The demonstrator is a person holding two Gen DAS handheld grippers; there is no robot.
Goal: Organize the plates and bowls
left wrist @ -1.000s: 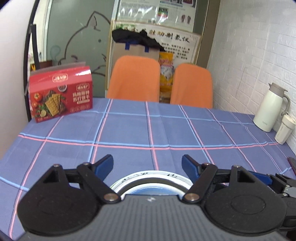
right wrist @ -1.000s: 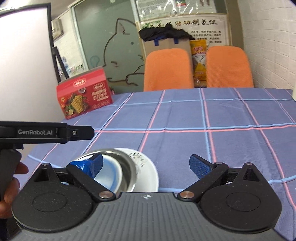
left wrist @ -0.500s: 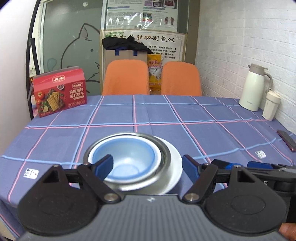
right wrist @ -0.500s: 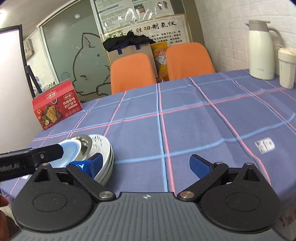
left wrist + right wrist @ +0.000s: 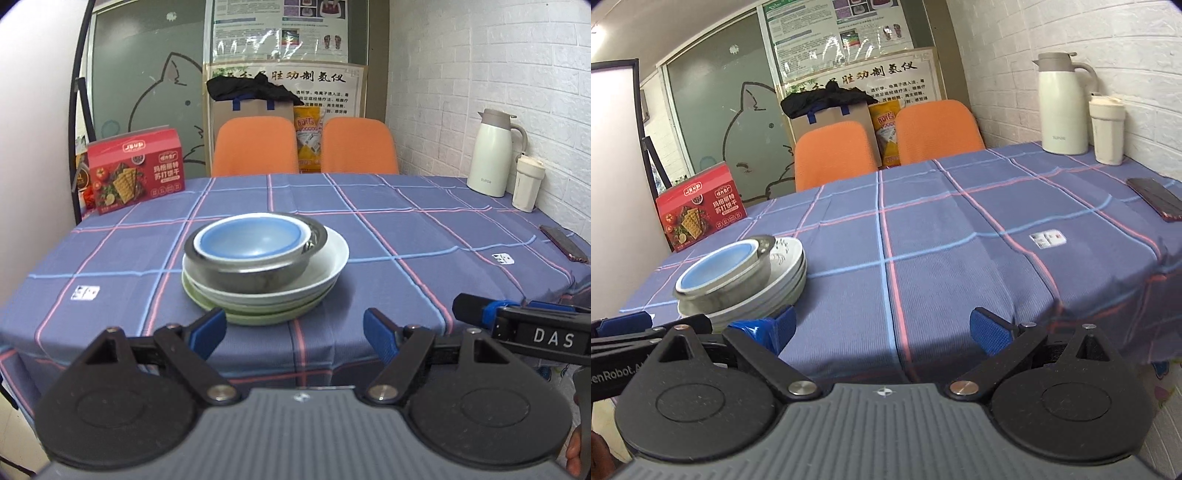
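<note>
A stack stands on the blue checked tablecloth [image 5: 406, 221]: a blue bowl [image 5: 251, 238] sits in a steel bowl [image 5: 258, 273], on a white plate [image 5: 325, 269], on a green plate [image 5: 258, 317]. The same stack shows at the left of the right wrist view, blue bowl [image 5: 716, 267] on top. My left gripper [image 5: 294, 332] is open and empty, pulled back in front of the stack, off the table's near edge. My right gripper [image 5: 882, 328] is open and empty, to the right of the stack near the table edge.
A red cracker box [image 5: 135, 170] stands at the back left. A white thermos [image 5: 491, 151] and a cream cup [image 5: 528, 182] stand at the back right by the brick wall. A phone [image 5: 563, 243] lies near the right edge. Two orange chairs [image 5: 255, 146] stand behind the table.
Both grippers have drawn back and away from the stack. The whole stack and the table's front edge have come into view. Both stay open.
</note>
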